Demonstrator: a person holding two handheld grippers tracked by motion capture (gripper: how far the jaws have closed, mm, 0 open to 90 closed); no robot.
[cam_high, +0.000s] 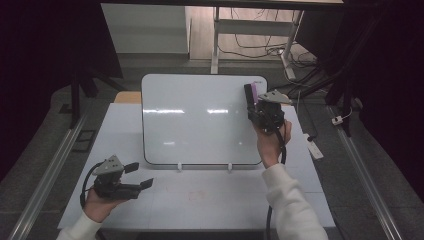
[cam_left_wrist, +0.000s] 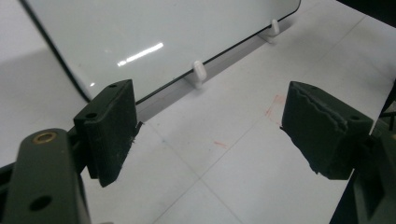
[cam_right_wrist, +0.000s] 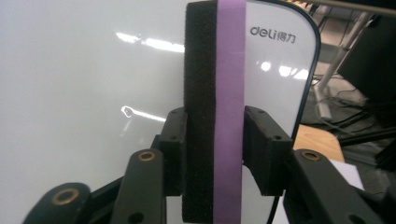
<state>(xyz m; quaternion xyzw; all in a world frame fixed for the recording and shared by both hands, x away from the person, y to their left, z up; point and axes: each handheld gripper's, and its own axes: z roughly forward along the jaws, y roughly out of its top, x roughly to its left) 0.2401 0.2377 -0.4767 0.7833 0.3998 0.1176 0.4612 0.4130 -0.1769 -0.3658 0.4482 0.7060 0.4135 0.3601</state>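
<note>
The white table (cam_high: 210, 200) was the largest thing, and it carried all the others. Some faint red marks (cam_left_wrist: 275, 103) were on its surface, in front of the board.

The whiteboard (cam_high: 200, 120) stood on the far half of the table, leaning back on two small white clips (cam_high: 179, 166) at its lower edge. Its surface looked clean and glossy, with reflections of the ceiling lamps. In the right gripper view, a grey brand word (cam_right_wrist: 272, 33) was printed in the upper corner of the board, near the black rim.

The right gripper (cam_high: 255, 102) was held up by the right hand (cam_high: 270, 142) in front of the right edge of the whiteboard, near its upper corner. Its jaws were clenched on the eraser (cam_right_wrist: 215, 107), one pad on the black felt side and the other pad on the purple side. The eraser stood upright between the pads and rose well above them. I could not tell if the felt touched the board.

The left gripper (cam_high: 140, 176) was low over the near left part of the table, held by the left hand (cam_high: 97, 205), well apart from the eraser. It pointed towards the lower left corner of the whiteboard. Its jaws were released and stood wide, with nothing between the pads (cam_left_wrist: 112, 126); only the bare table was seen through the gap.
</note>
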